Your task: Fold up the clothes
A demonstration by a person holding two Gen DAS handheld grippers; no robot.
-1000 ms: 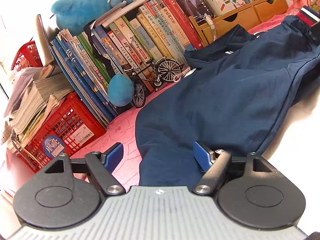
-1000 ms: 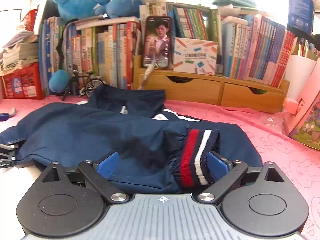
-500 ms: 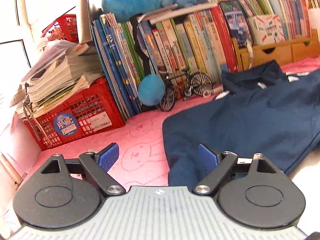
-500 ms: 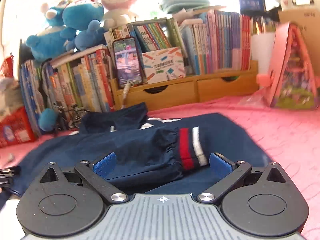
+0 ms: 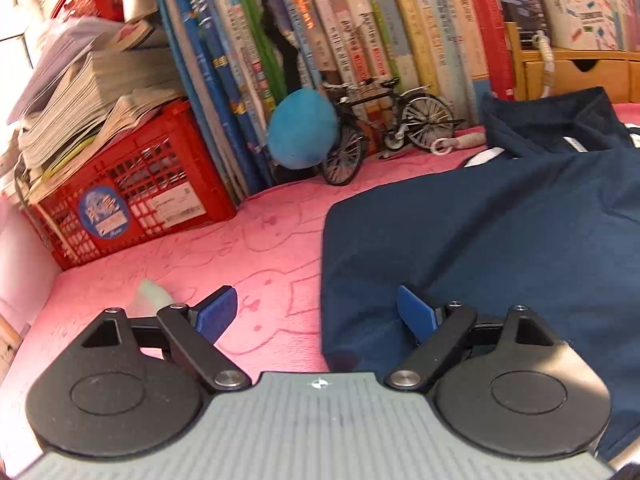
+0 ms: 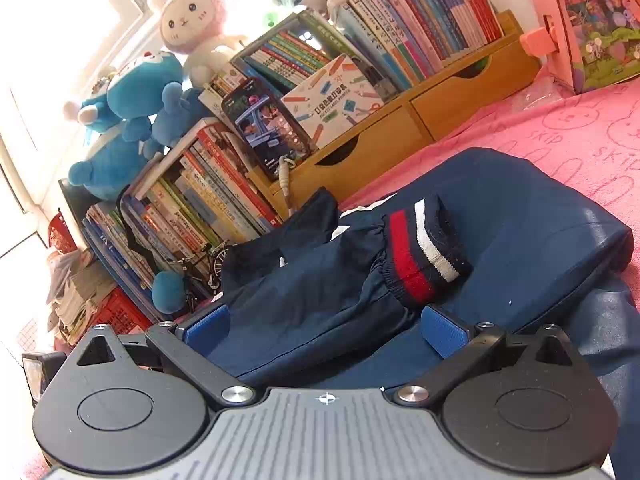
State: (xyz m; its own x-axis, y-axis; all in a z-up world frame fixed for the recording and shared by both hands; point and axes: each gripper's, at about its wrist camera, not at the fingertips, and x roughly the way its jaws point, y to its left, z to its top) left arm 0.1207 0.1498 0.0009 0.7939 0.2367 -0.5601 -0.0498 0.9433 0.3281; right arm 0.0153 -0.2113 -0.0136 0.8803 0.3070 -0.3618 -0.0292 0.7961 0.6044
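Observation:
A navy jacket (image 5: 500, 232) lies on the pink bedspread (image 5: 240, 240), its collar toward the books. In the right wrist view the jacket (image 6: 520, 248) has a sleeve folded across its body, with a red, white and navy striped cuff (image 6: 424, 252) on top. My left gripper (image 5: 316, 314) is open and empty, low over the jacket's left edge, one finger over the pink cloth and one over the navy fabric. My right gripper (image 6: 324, 328) is open and empty, just behind the folded sleeve.
A red crate (image 5: 128, 200) with stacked papers stands at the left. A row of books (image 5: 360, 52), a blue plush ball (image 5: 302, 134) and a model bicycle (image 5: 384, 128) line the back. Wooden drawers (image 6: 400, 144), a phone (image 6: 268, 128) and plush toys (image 6: 132, 120) stand behind the jacket.
My left gripper has swung left and moved back from the jacket's body to its left edge. My right gripper has pulled back from the sleeve, risen and tilted; the cuff lies free.

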